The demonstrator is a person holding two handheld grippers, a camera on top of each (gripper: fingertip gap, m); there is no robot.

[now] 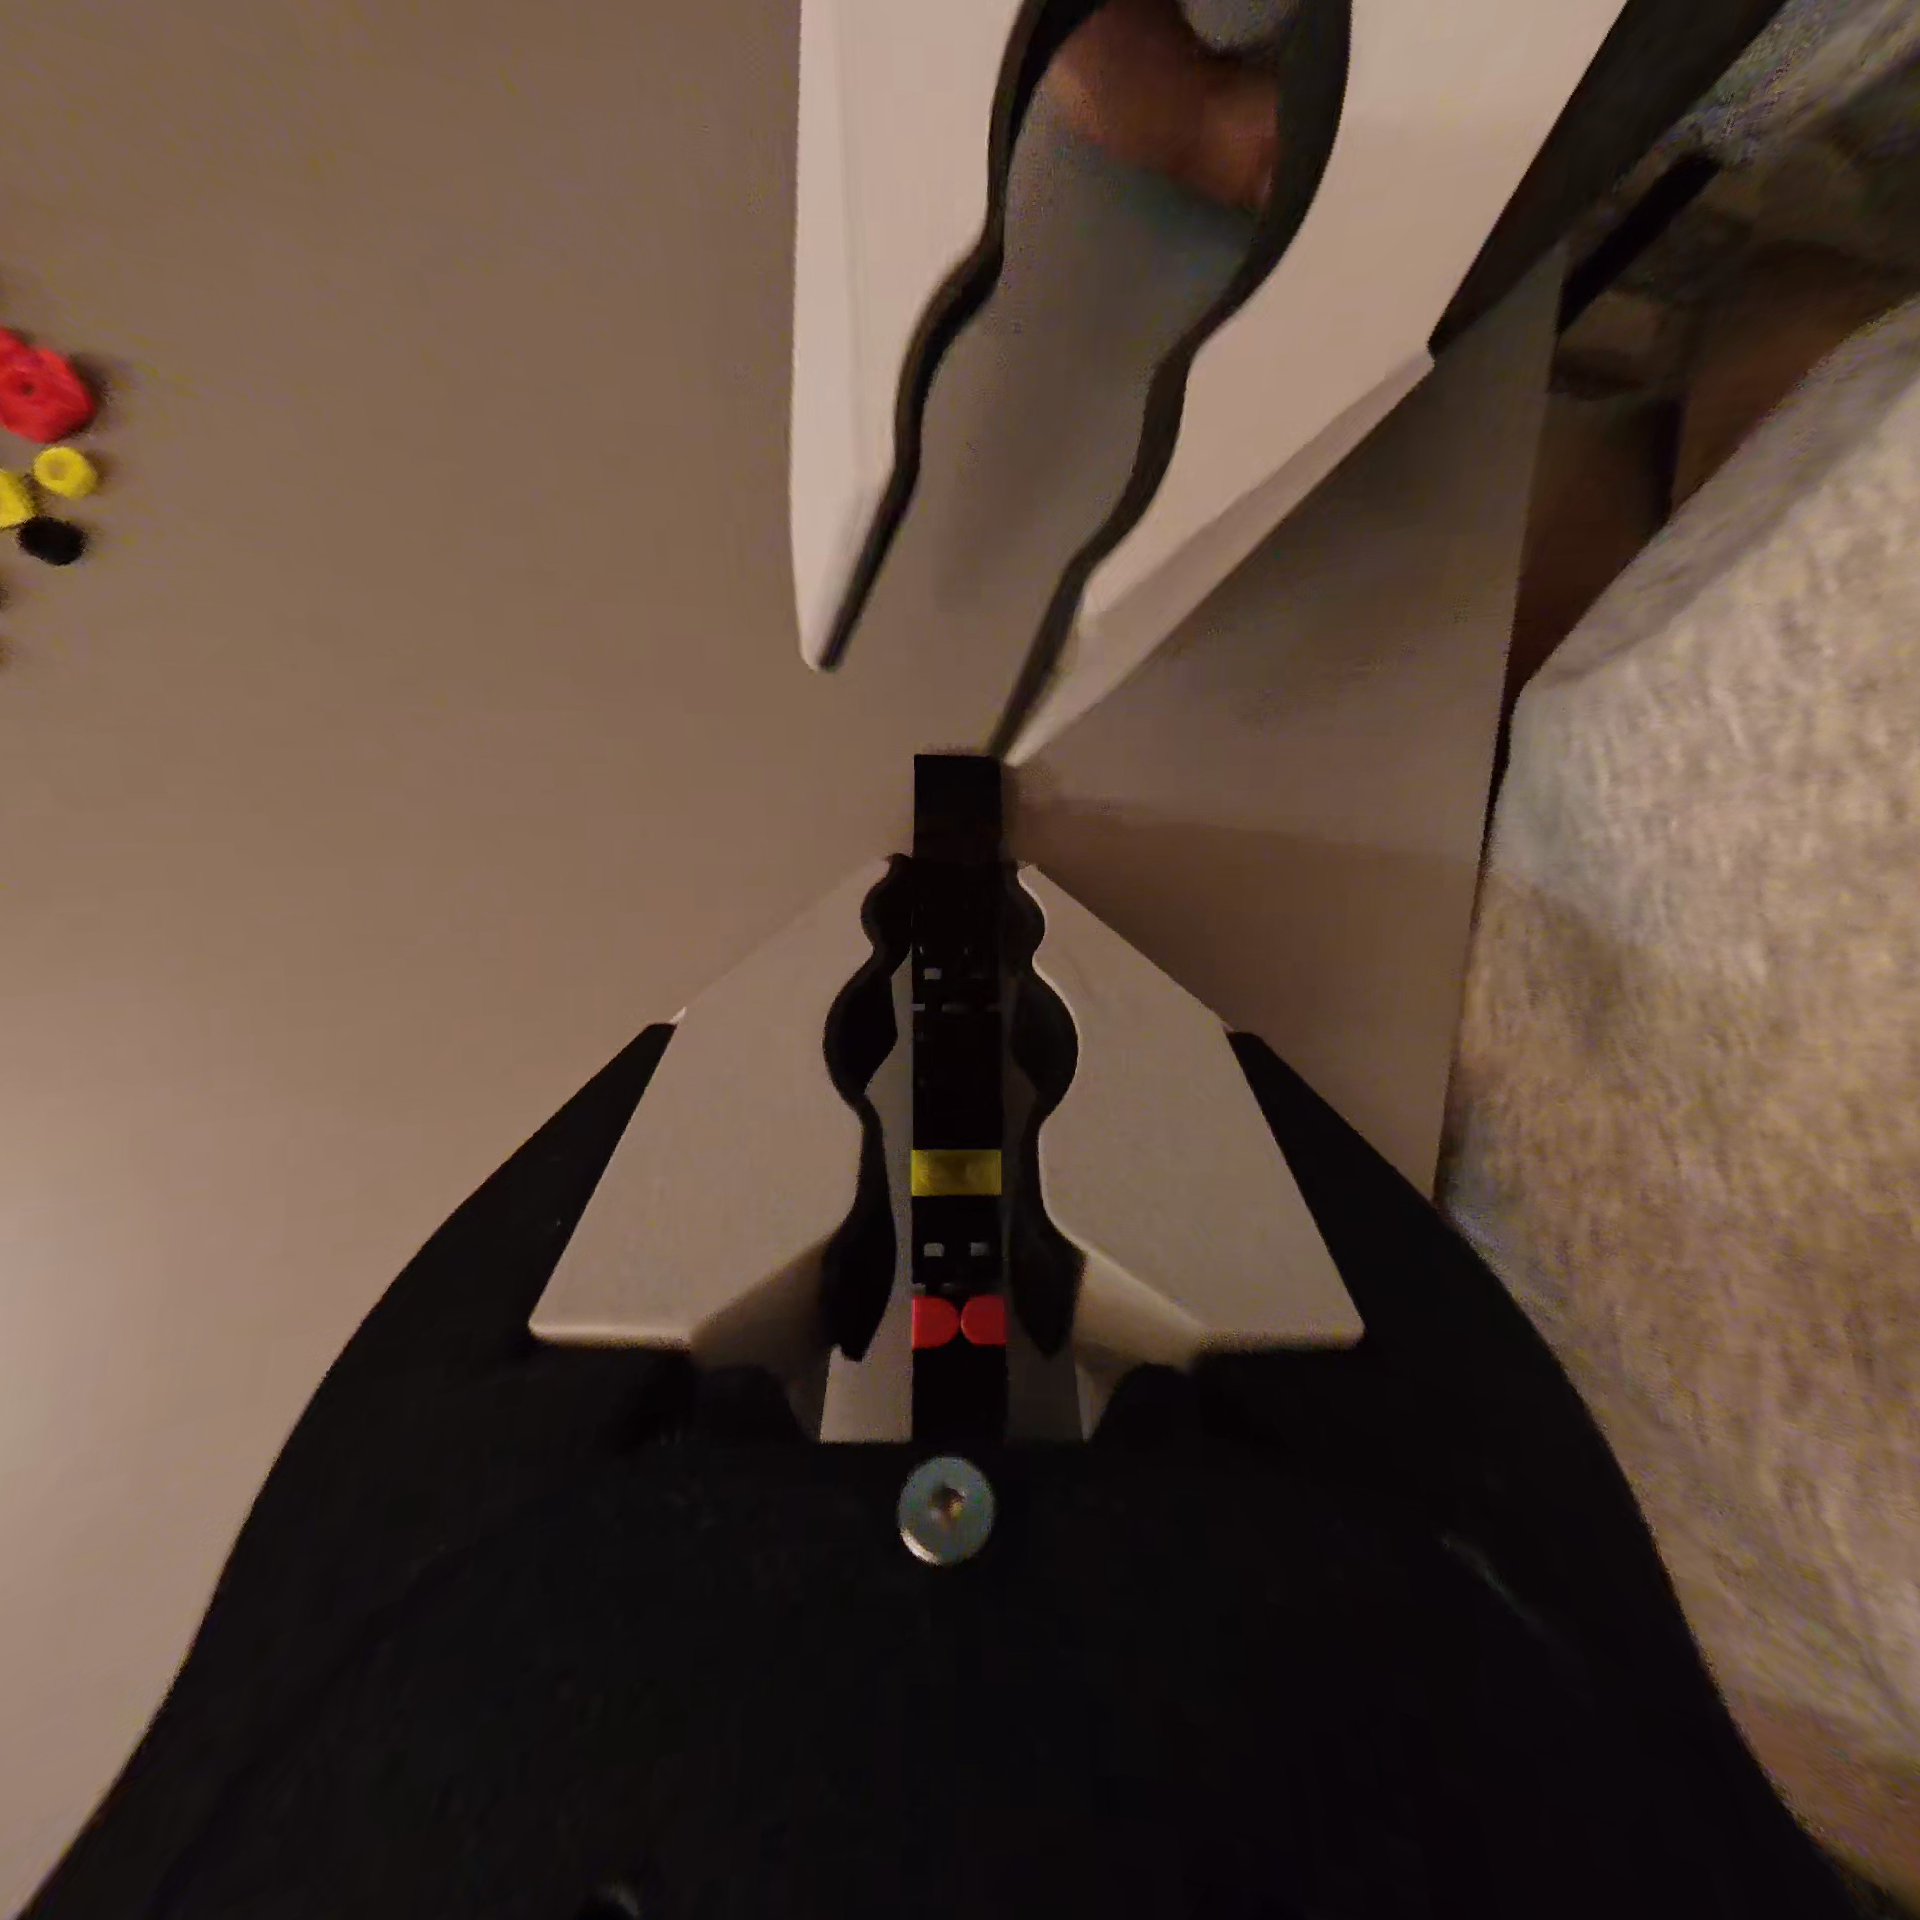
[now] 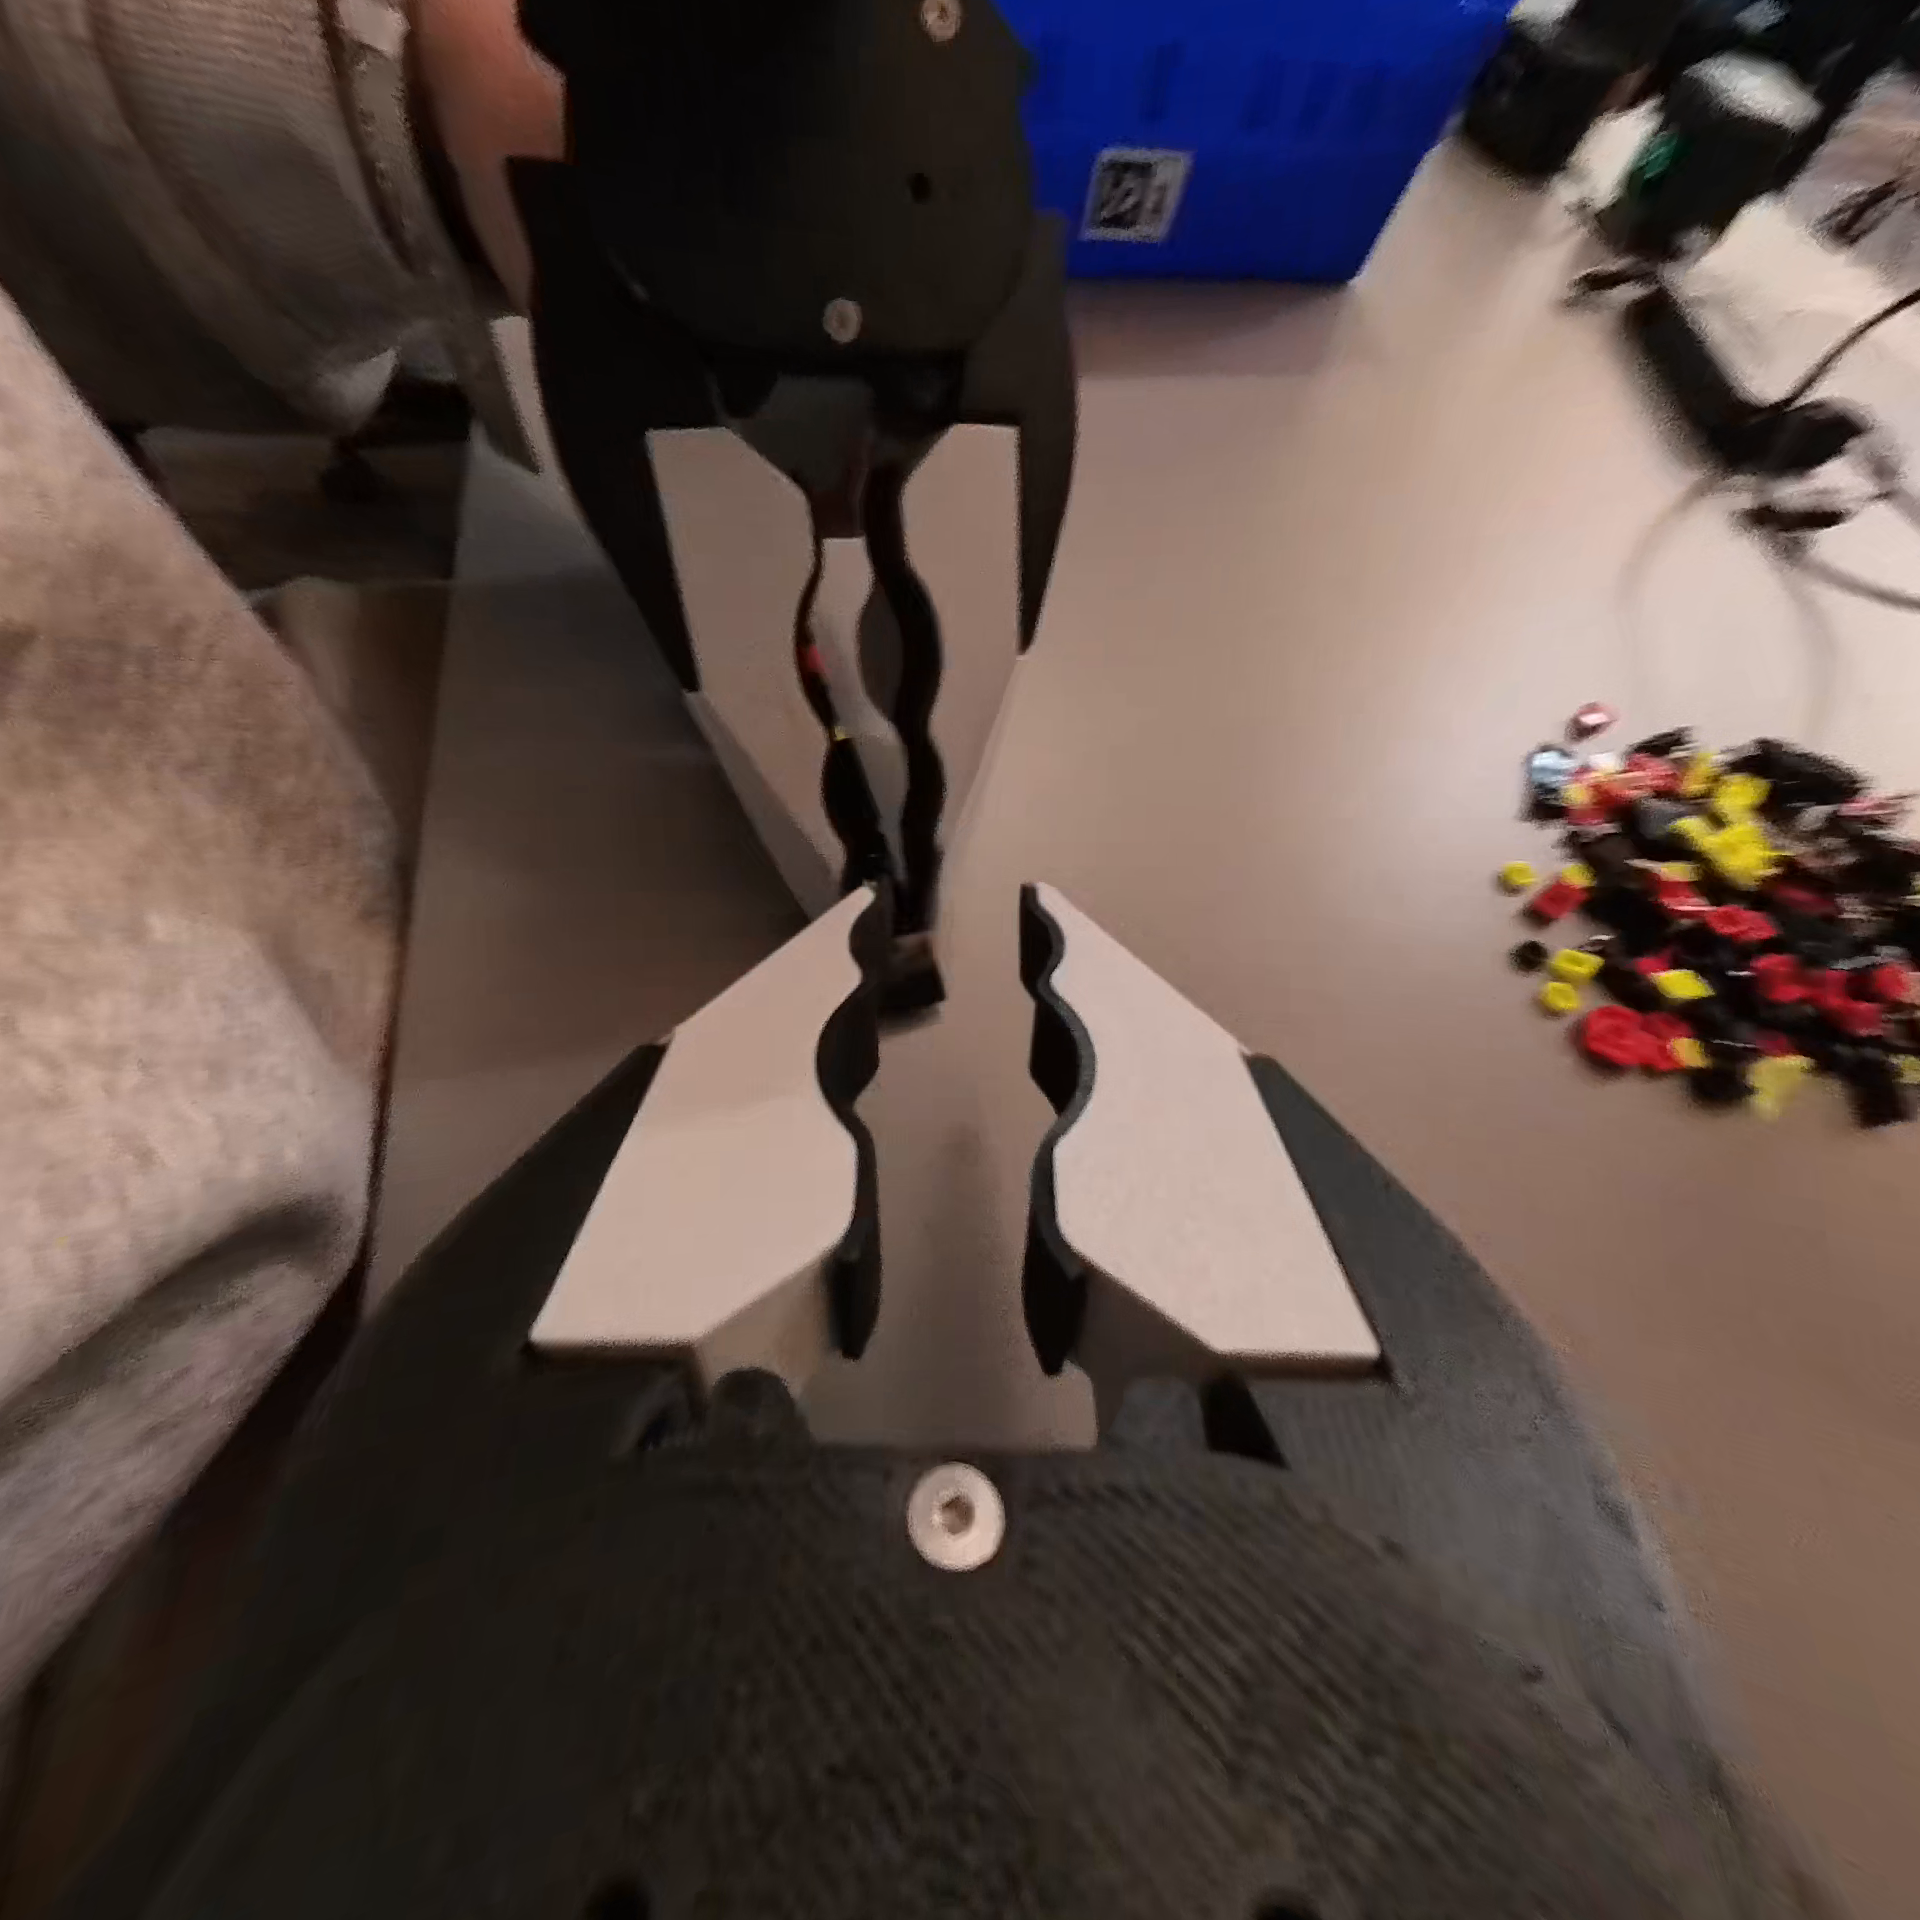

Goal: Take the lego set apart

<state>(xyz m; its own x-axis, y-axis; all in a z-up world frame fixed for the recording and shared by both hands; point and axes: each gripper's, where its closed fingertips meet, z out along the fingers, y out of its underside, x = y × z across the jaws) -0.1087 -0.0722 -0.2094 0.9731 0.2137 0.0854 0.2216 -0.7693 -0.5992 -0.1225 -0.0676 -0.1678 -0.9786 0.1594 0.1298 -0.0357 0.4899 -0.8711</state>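
Observation:
My left gripper (image 1: pixel 957 868) is shut on a long thin black lego strip (image 1: pixel 957 1039) with a yellow band and red pieces. The strip's black end sticks out past the fingertips. My right gripper (image 2: pixel 945 899) is open and empty, facing the left gripper (image 2: pixel 891 883) tip to tip. The strip's end (image 2: pixel 914 971) lies just inside my right gripper's left finger. In the left wrist view the right gripper (image 1: pixel 914 696) comes down from above, jaws apart, one tip touching the strip's end.
A pile of loose red, yellow and black lego pieces (image 2: pixel 1725 925) lies on the beige table at the right; a few pieces show at the left edge (image 1: pixel 42 447). A blue bin (image 2: pixel 1236 135) stands behind. A grey fuzzy sleeve (image 1: pixel 1704 1039) borders the table.

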